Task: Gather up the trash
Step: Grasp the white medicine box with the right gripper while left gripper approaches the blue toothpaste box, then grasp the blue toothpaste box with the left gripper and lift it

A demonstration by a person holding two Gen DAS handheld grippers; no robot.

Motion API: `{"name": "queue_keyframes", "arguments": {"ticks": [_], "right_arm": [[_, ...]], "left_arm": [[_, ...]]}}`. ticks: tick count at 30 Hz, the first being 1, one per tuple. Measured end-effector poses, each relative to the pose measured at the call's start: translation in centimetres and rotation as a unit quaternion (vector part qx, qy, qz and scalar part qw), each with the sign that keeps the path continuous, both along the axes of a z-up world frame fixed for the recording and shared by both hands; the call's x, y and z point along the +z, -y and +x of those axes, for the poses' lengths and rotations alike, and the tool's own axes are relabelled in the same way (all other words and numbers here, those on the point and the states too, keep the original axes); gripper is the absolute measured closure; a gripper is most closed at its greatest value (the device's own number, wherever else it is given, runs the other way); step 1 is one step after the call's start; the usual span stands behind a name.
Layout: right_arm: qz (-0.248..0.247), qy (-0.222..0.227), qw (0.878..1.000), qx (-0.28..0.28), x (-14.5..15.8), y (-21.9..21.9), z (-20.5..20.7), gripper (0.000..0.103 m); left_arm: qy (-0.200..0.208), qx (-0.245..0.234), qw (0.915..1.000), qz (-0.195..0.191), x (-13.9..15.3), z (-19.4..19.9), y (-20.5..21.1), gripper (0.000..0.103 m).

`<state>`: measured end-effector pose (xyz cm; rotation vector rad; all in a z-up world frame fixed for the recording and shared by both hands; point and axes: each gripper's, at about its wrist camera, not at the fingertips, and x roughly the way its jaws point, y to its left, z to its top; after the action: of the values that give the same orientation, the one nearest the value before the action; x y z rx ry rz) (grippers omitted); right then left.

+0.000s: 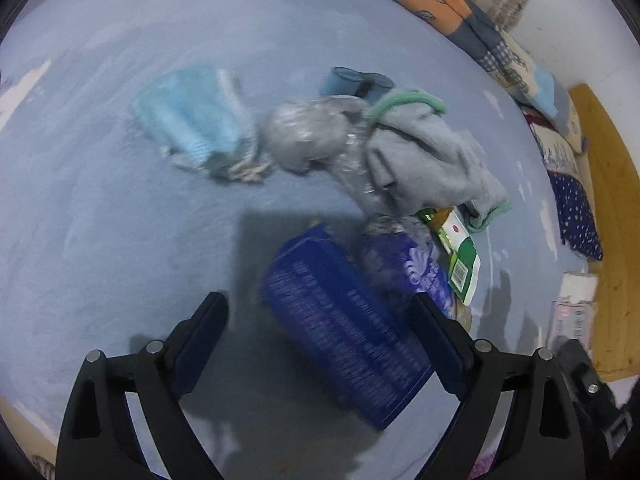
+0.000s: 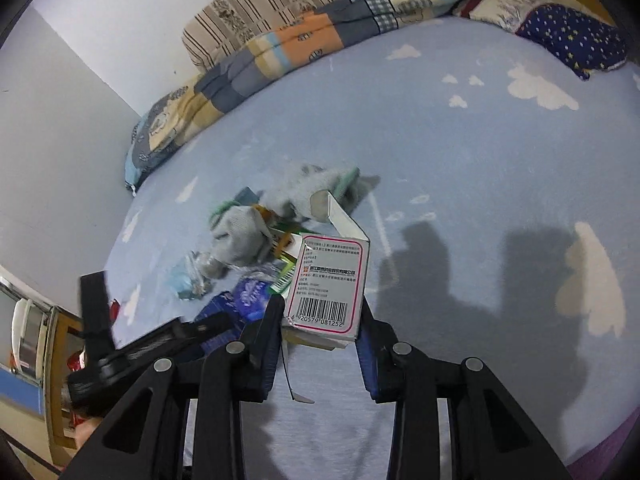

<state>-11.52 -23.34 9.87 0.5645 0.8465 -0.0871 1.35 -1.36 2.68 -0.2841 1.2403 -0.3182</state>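
Observation:
On the blue bed sheet (image 1: 100,200) lies a trash pile. In the left wrist view my left gripper (image 1: 320,312) is open, its fingers on either side of a dark blue box (image 1: 340,320). Beyond it lie a clear plastic bottle (image 1: 308,136), a light blue face mask (image 1: 188,116), grey socks with green trim (image 1: 424,152) and a green carton (image 1: 464,264). In the right wrist view my right gripper (image 2: 320,316) is shut on a white and pink box with a barcode (image 2: 328,284), its flap open, held above the sheet.
A folded patchwork quilt (image 2: 280,48) and pillows (image 2: 572,36) line the far side of the bed. A wooden bed frame (image 1: 608,240) runs along the edge. The left gripper (image 2: 132,344) shows at the lower left of the right wrist view.

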Motion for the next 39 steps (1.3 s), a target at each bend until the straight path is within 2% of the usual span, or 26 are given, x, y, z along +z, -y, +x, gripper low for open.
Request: {"name": "queue_keyframes", "arguments": {"ticks": [2,4,5,8,10,11,15,16,18,20,22,23,25,26,28,30,32,35,39], "right_arm": [[-0.013,0.009,1.0,-0.002,0.4,-0.1,-0.2,0.067],[-0.015,0.01,1.0,-0.007,0.2,0.1,-0.5,0.067],[-0.005,0.01,1.0,-0.007,0.1,0.2,-0.5,0.067],[-0.015,0.01,1.0,-0.01,0.1,0.3,-0.5,0.067],[-0.011,0.014,1.0,-0.01,0.2,0.3,-0.6,0.067],[-0.013,0.015,1.0,-0.01,0.3,0.2,-0.7,0.067],[-0.038,0.023,0.999,-0.008,1.0,-0.4,-1.3,0.067],[-0.046,0.028,0.999,-0.008,1.2,-0.5,-1.7,0.067],[-0.077,0.036,0.996,-0.006,1.8,-0.9,-2.5,0.067],[-0.101,0.036,0.994,-0.009,1.8,-1.2,-3.2,0.067],[-0.089,0.031,0.996,-0.011,1.4,-1.2,-3.6,0.067],[-0.077,0.034,0.996,-0.012,1.4,-1.1,-3.7,0.067],[-0.071,0.042,0.997,-0.01,1.6,-1.3,-3.7,0.067],[-0.077,0.043,0.996,-0.009,1.6,-1.5,-3.7,0.067],[-0.076,0.042,0.996,-0.004,1.5,-1.8,-3.5,0.067],[-0.075,0.041,0.996,0.001,1.4,-2.0,-3.3,0.067],[-0.077,0.042,0.996,0.006,1.4,-2.4,-3.2,0.067],[-0.079,0.046,0.996,0.012,1.4,-3.0,-3.2,0.067],[-0.092,0.055,0.994,0.017,1.6,-4.0,-4.0,0.067]], "left_arm": [[0.022,-0.017,0.9992,0.031,0.1,-0.2,0.9,0.013],[0.031,-0.033,0.9983,0.037,0.2,-0.4,1.3,0.034],[0.032,-0.038,0.9985,0.021,0.4,-0.5,1.2,0.041],[0.051,-0.037,0.9977,0.025,1.1,-1.0,1.0,0.052],[0.061,-0.036,0.9972,0.022,1.7,-1.4,0.4,0.07],[0.07,-0.036,0.9968,0.014,2.2,-1.6,-0.1,0.084],[0.123,-0.052,0.991,0.014,5.1,-3.1,-1.3,0.089],[0.14,-0.059,0.9881,0.026,5.8,-3.6,-1.5,0.089],[0.144,-0.06,0.987,0.035,6.0,-3.7,-1.7,0.089],[0.114,-0.046,0.9923,0.018,5.3,-3.4,-2.4,0.084],[0.085,-0.04,0.9956,-0.007,4.5,-2.9,-2.8,0.071],[0.076,-0.038,0.9963,-0.004,4.3,-2.8,-3.0,0.067],[0.067,-0.032,0.9972,0.007,4.1,-3.0,-3.7,0.044],[0.063,-0.031,0.9975,0.003,4.2,-3.0,-4.2,0.042],[0.071,-0.034,0.9969,0.006,4.6,-3.6,-5.1,0.041],[0.075,-0.04,0.9962,0.016,4.7,-4.4,-5.9,0.035],[0.063,-0.048,0.9962,0.037,3.8,-4.7,-6.0,0.035],[0.031,-0.065,0.9964,0.045,2.3,-4.8,-5.7,0.035],[0.049,-0.097,0.9916,0.069,1.9,-5.6,-3.9,0.033]]}}
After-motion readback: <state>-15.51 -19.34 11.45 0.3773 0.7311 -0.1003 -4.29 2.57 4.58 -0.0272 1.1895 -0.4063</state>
